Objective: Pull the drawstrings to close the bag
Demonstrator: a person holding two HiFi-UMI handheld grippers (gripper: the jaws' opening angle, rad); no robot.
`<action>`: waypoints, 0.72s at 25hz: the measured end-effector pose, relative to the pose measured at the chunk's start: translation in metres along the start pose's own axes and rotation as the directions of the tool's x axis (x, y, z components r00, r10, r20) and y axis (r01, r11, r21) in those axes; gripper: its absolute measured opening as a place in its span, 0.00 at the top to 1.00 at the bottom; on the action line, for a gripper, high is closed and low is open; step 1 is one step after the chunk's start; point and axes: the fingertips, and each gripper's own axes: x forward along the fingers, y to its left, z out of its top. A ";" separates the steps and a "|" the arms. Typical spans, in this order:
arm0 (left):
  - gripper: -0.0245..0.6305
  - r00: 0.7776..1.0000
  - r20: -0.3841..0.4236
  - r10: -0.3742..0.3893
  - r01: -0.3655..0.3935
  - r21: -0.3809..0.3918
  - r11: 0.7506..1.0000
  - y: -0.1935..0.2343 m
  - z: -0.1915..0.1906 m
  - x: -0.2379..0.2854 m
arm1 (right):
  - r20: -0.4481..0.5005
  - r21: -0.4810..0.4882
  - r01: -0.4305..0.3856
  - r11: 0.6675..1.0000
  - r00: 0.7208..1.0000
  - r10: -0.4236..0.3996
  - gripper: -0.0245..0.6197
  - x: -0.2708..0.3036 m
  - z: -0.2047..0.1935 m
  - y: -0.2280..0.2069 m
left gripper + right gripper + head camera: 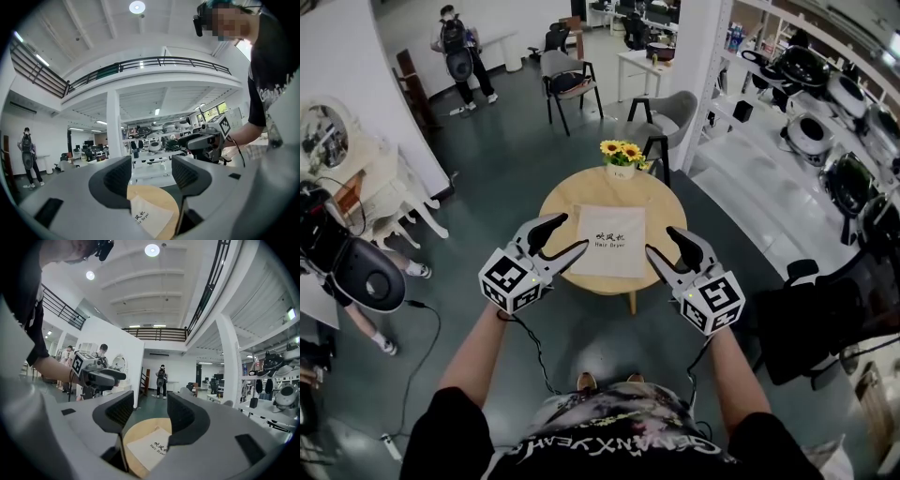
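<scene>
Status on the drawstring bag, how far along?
Done: nothing I can confirm. The flat white cloth bag lies on the round wooden table, and its drawstrings are too small to make out. In hand: nothing. The left tongs and right tongs flank it, both open and empty. Left: grip both strings and pull.

In front of you stood a round wooden bench with a small pot of sunflowers at its far edge. Beyond it were a grey chair and a black-framed chair. A person with a backpack stood far off at your left.
</scene>
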 end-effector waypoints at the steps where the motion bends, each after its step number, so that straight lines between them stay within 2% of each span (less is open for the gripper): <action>1: 0.52 1.000 -0.003 -0.001 0.001 0.003 1.000 0.000 -0.001 0.001 | 0.001 0.000 -0.001 1.000 1.000 0.001 0.59 0.001 0.000 0.000; 7: 0.40 1.000 -0.015 0.004 -0.004 0.016 1.000 0.001 -0.002 0.005 | -0.003 0.013 -0.003 1.000 1.000 0.003 0.43 0.002 0.001 -0.004; 14: 0.28 1.000 -0.019 0.010 -0.009 0.027 1.000 0.003 -0.005 0.009 | 0.010 0.009 -0.002 1.000 1.000 0.002 0.33 0.004 0.000 -0.006; 18: 0.20 0.999 -0.028 0.022 -0.021 0.034 0.999 0.009 -0.010 0.009 | 0.011 0.004 -0.011 1.000 1.000 0.011 0.20 0.010 -0.003 -0.006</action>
